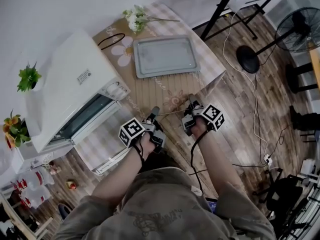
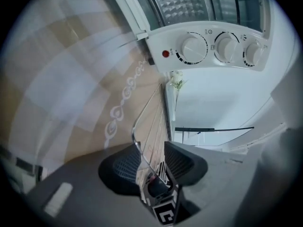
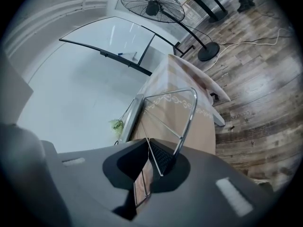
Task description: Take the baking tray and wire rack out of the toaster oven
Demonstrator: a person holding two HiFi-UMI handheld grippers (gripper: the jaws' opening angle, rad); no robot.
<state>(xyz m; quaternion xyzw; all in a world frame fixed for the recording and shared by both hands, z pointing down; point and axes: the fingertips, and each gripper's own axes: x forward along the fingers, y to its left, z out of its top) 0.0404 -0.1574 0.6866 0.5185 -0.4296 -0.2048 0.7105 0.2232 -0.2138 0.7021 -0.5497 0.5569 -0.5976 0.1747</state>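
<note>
Wire rack [image 3: 191, 123] of thin chrome rods sits over the patterned desk [image 1: 170, 96], its near edge clenched by the left claw [image 2: 150, 161] and the right claw [image 3: 150, 160]. Beyond it lies the grey rectangular metal baking tray [image 1: 165, 55], beside the white toaster oven [image 1: 70, 91].

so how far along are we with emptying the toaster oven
Done: the baking tray lies on the table, out of the toaster oven. In hand: the wire rack is out too, clamped in the left tool and the right tool near the table's front edge. Left: set the rack down, probably beside the tray, and let go.
</note>
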